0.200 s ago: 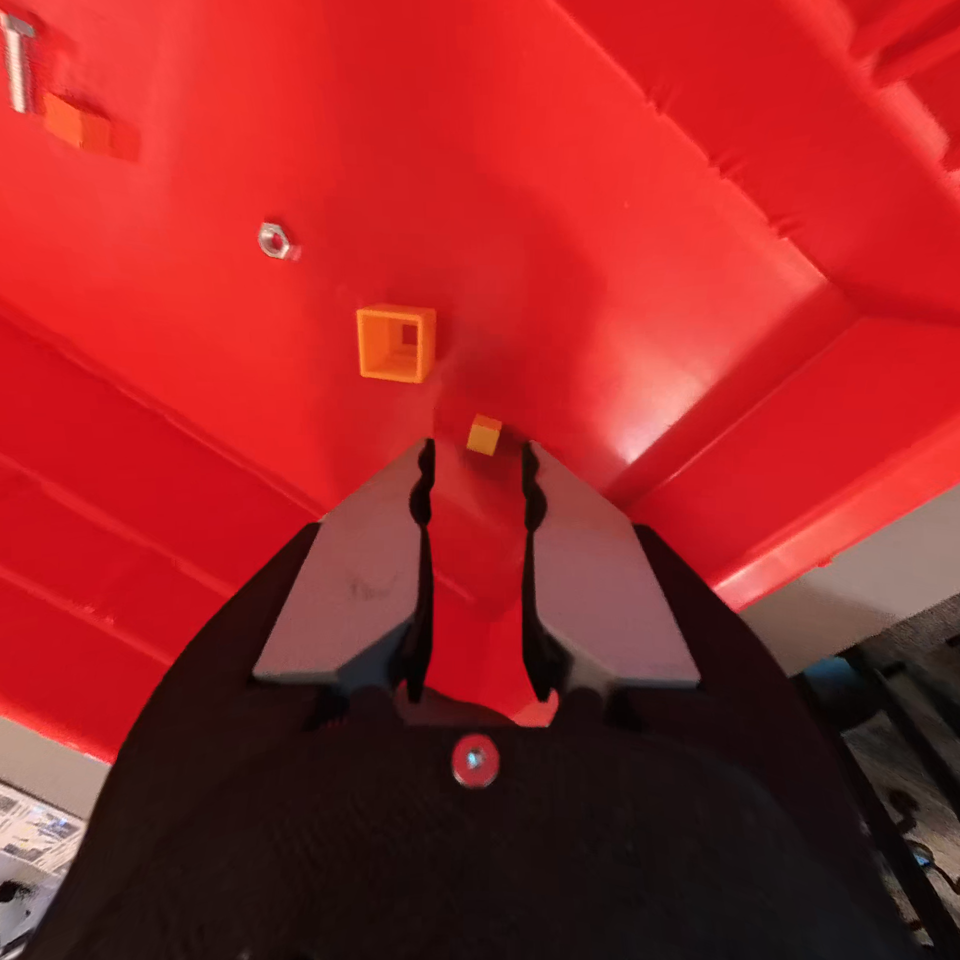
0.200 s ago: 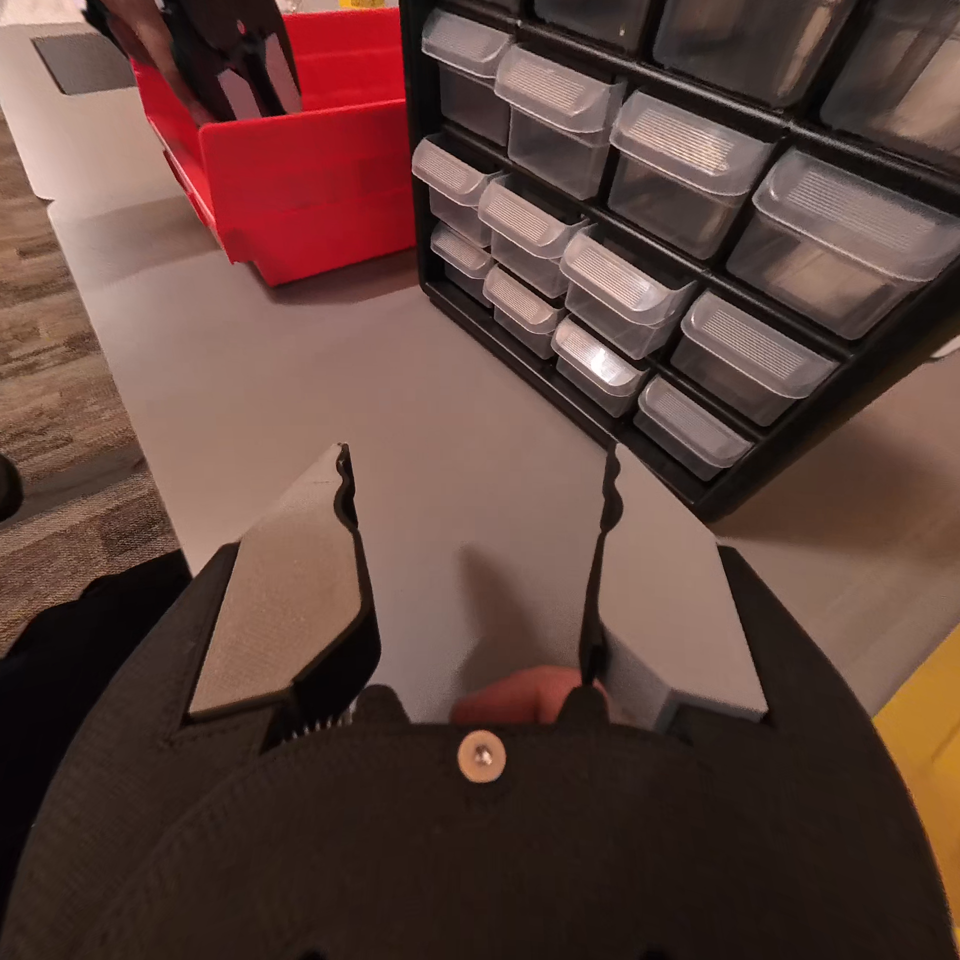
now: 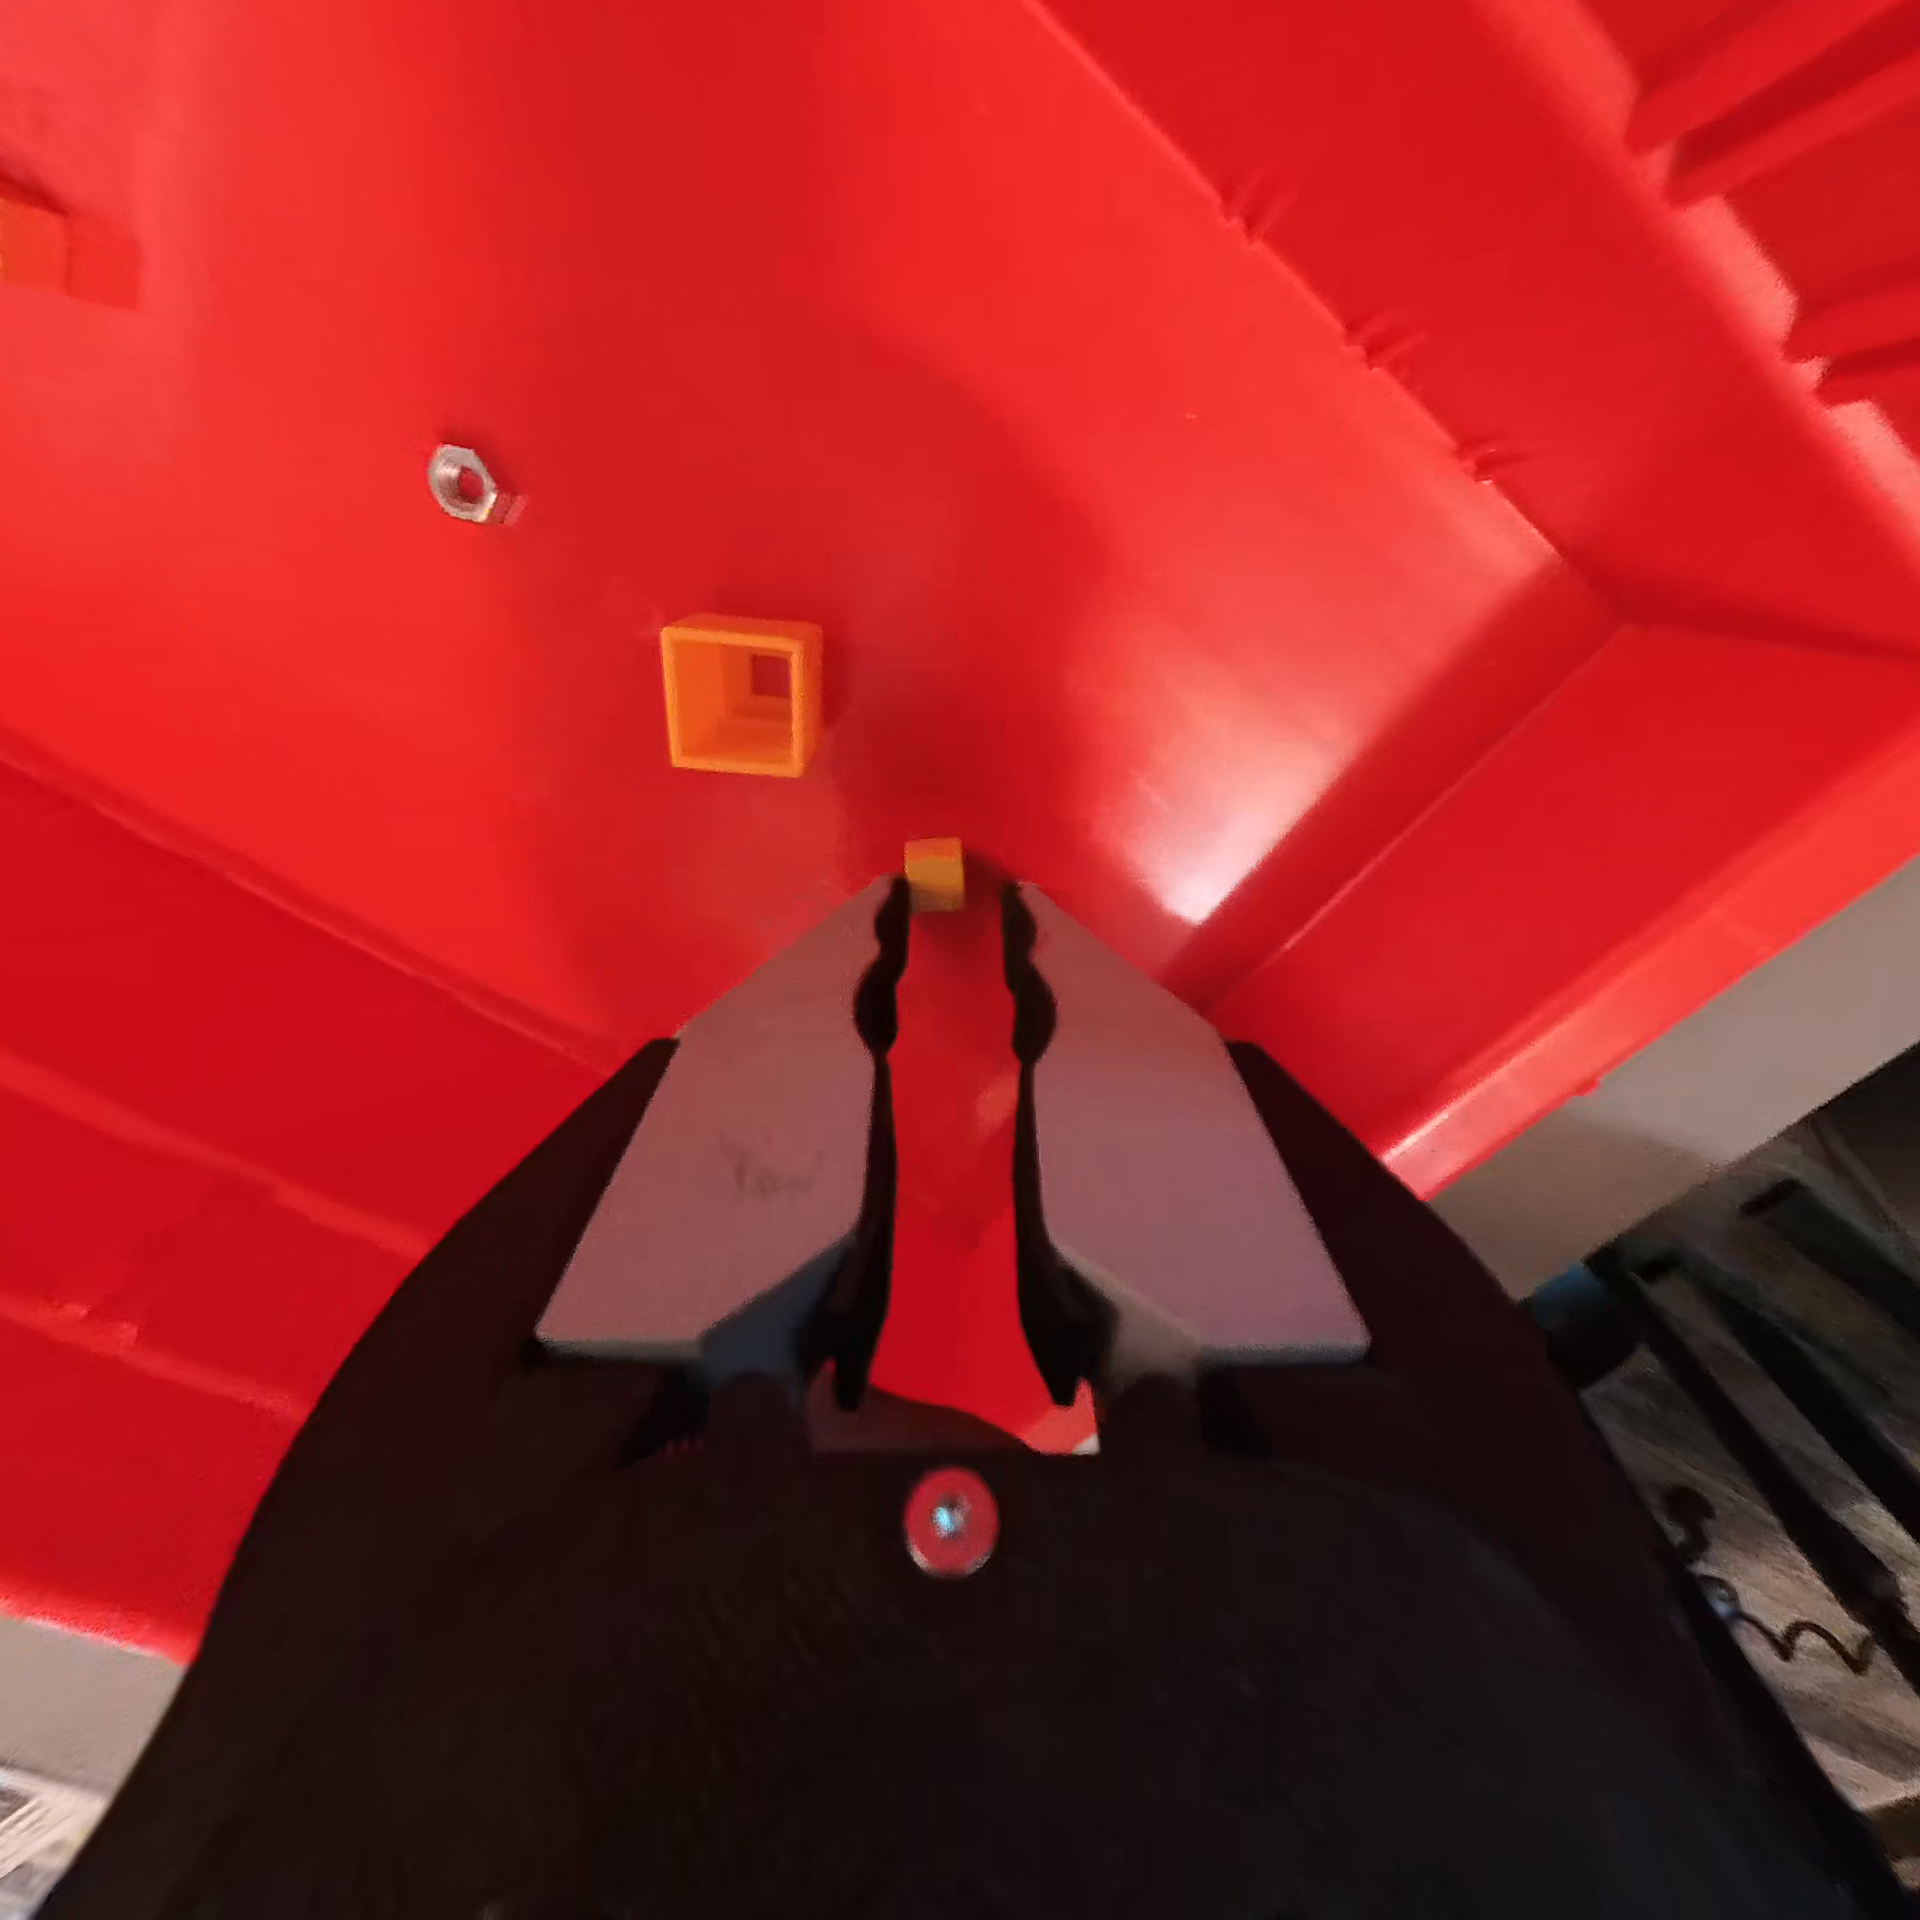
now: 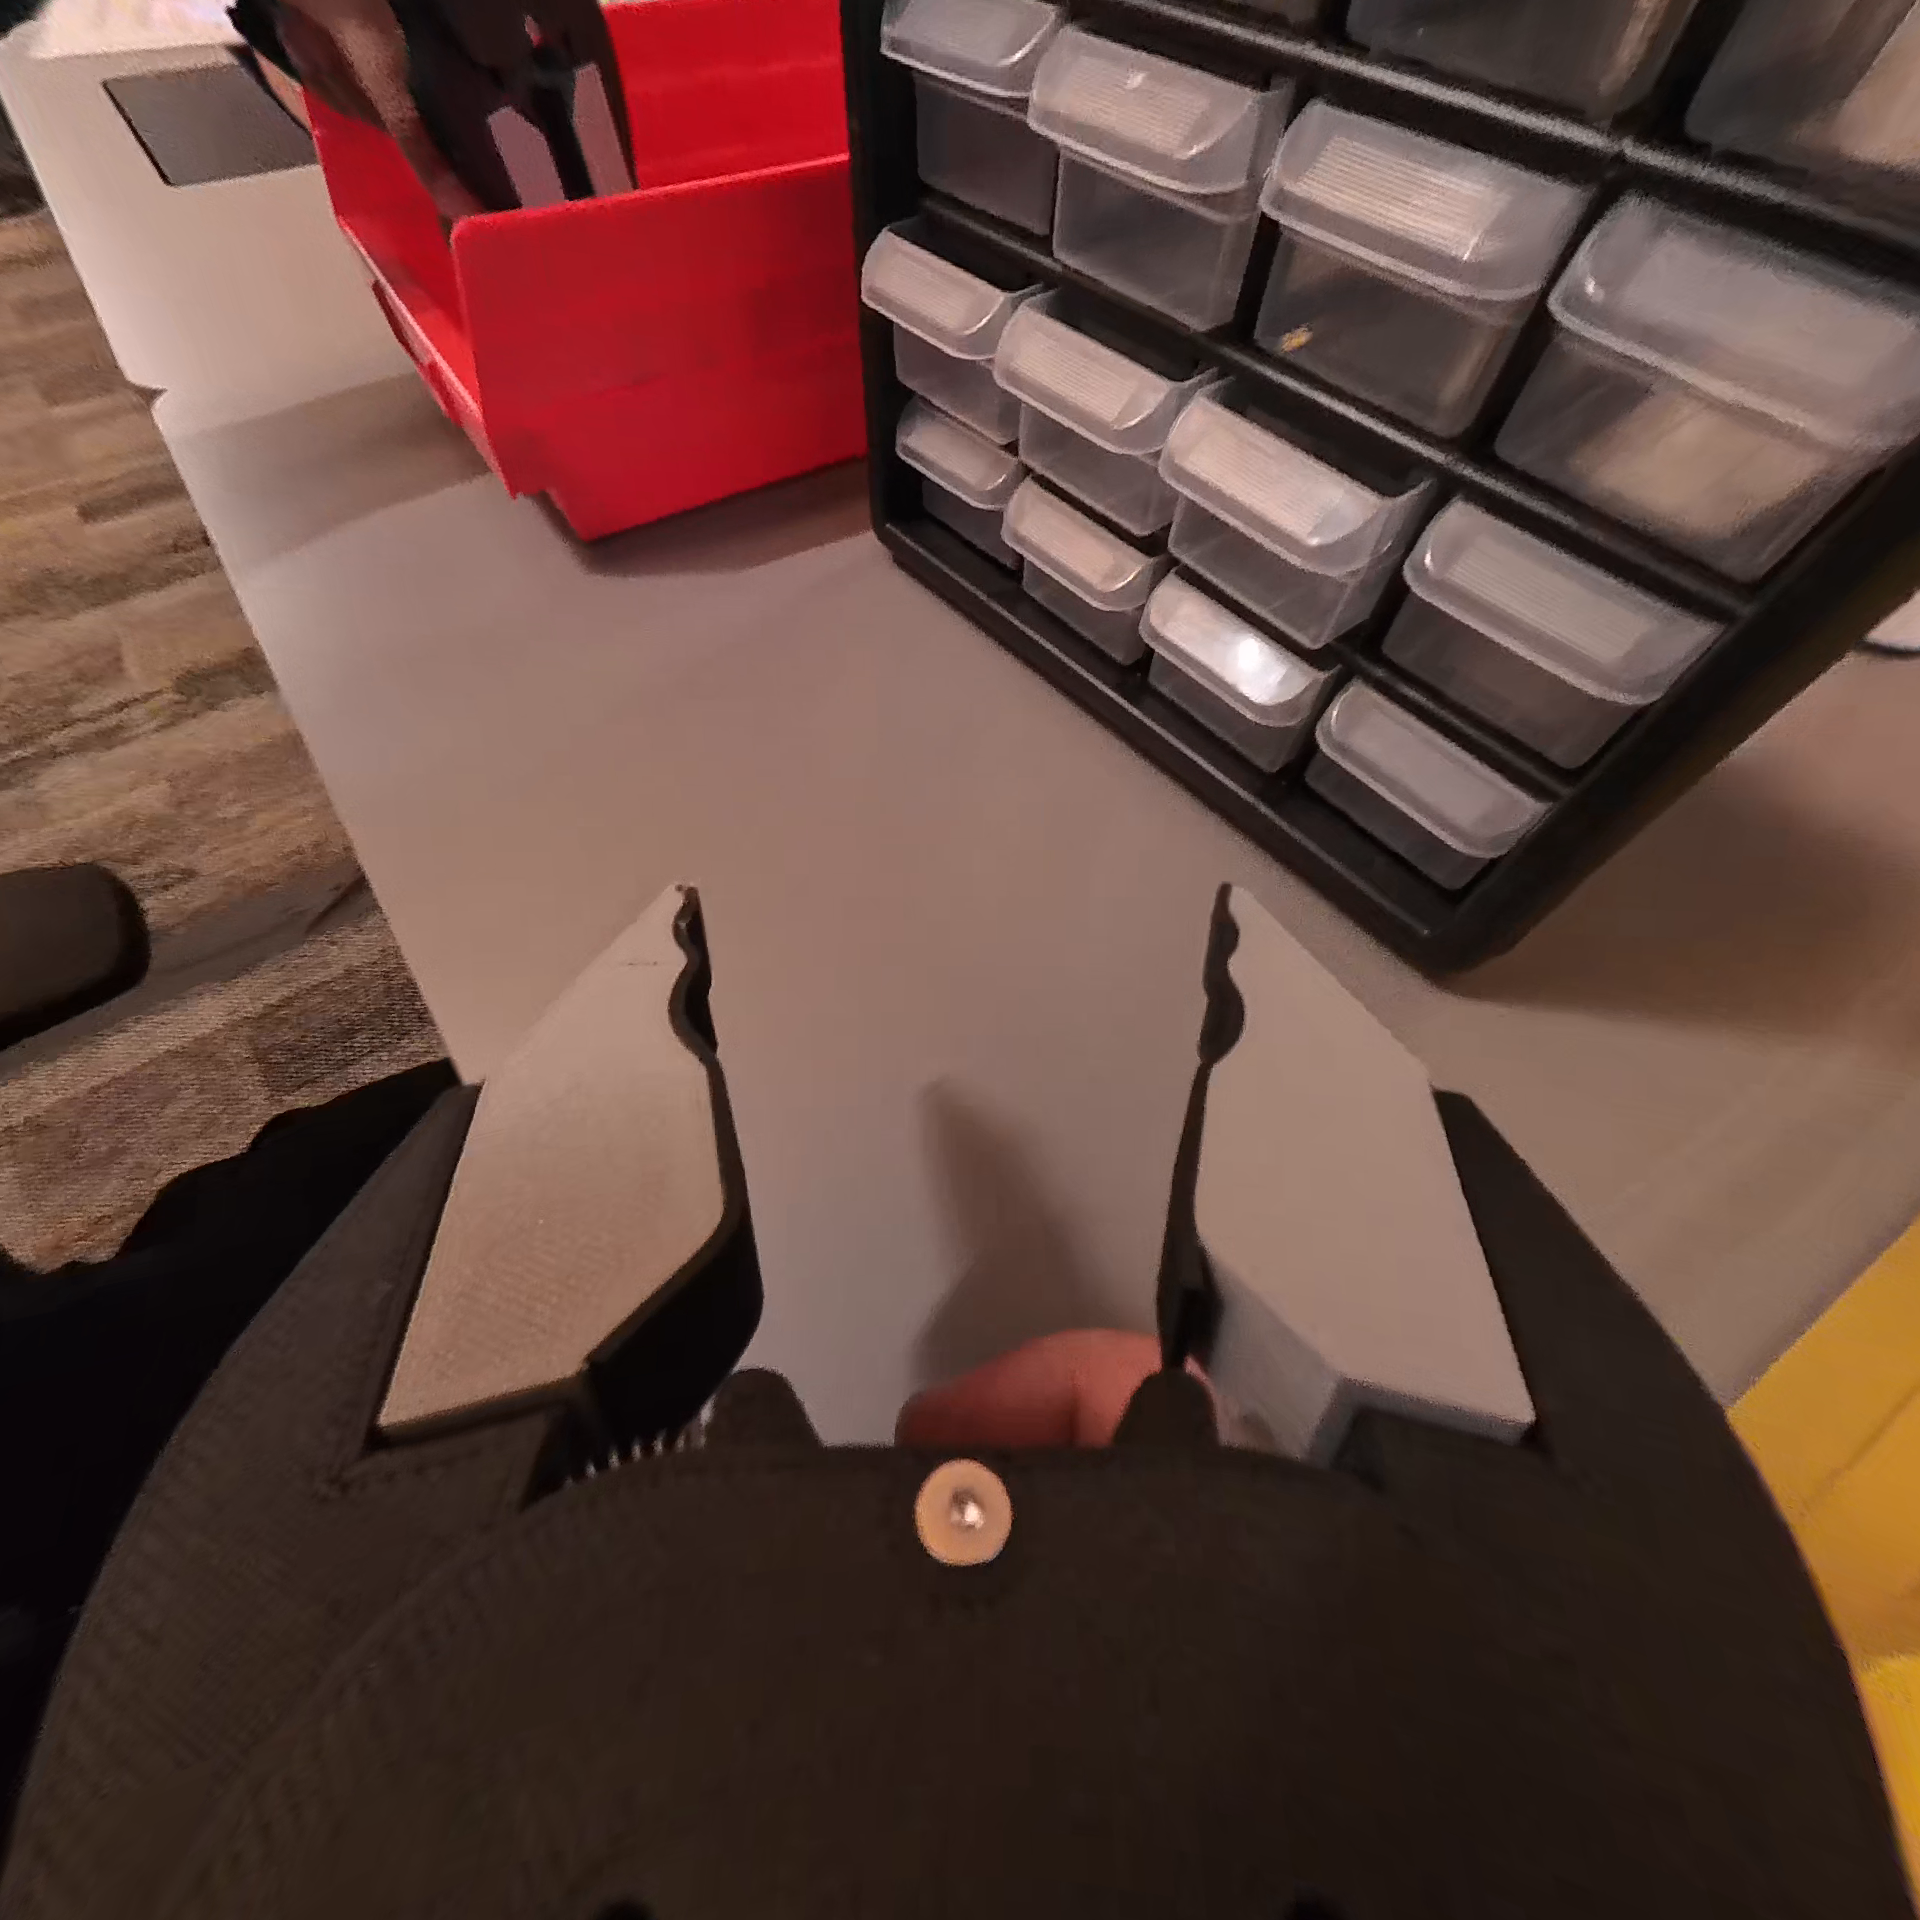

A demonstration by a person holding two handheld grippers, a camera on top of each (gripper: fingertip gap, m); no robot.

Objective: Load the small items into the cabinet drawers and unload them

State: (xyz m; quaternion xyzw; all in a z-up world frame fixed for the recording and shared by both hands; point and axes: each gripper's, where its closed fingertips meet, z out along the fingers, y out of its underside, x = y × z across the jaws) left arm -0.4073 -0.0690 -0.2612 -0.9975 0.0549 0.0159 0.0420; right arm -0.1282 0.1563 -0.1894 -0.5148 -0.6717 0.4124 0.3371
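Left tool (image 3: 951, 896): inside the red bin (image 3: 1143, 312), fingers narrowly parted; a small orange cube (image 3: 933, 871) sits on the bin floor at the fingertips, against the left pad, with a gap to the right pad, so it is not gripped.
Right tool (image 4: 954, 904): released, jaws wide apart with only bare bench (image 4: 831, 790) between them, near the bench's front edge.
Bin contents: orange hollow square block (image 3: 740, 694) just beyond the cube; a metal nut (image 3: 464, 480) farther along the floor; another orange piece (image 3: 31, 255) at the view's left edge.
Cabinet (image 4: 1455, 914): black frame, clear drawers all pushed in, standing on the bench touching or just beside the red bin.
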